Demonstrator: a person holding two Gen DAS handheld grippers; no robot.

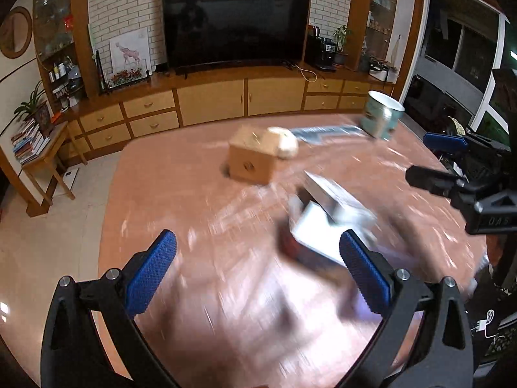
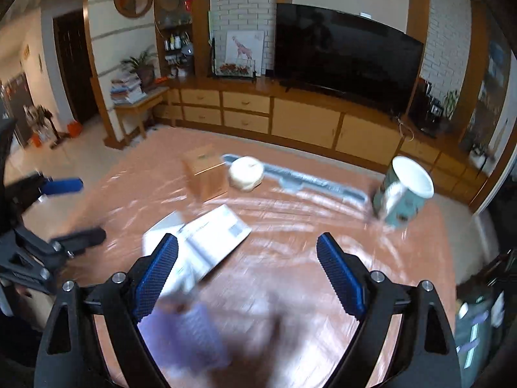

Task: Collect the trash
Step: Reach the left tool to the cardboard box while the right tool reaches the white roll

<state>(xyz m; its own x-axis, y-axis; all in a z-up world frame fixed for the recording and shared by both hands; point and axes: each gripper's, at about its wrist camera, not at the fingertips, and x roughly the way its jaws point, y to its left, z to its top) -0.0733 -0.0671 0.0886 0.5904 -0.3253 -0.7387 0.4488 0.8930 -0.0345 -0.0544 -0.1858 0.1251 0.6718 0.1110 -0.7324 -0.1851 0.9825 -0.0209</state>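
Note:
Both views are motion-blurred. A small cardboard box (image 1: 253, 158) (image 2: 206, 173) stands mid-table with a crumpled white wad (image 1: 286, 144) (image 2: 246, 173) beside it. A flat white carton or leaflet (image 1: 332, 213) (image 2: 206, 236) lies nearer me. A grey plastic wrapper strip (image 1: 326, 132) (image 2: 297, 181) lies at the far side. A blurred purple item (image 2: 190, 333) sits near the front edge. My left gripper (image 1: 255, 268) is open above the table, its right pad by the white carton. My right gripper (image 2: 247, 274) is open and empty, its left pad over the carton's corner.
A teal mug (image 1: 381, 118) (image 2: 404, 190) stands at the table's (image 1: 194, 200) far right. The right gripper shows at the right in the left wrist view (image 1: 452, 168); the left gripper shows at the left in the right wrist view (image 2: 64, 213). A TV cabinet (image 1: 226, 97) lies beyond.

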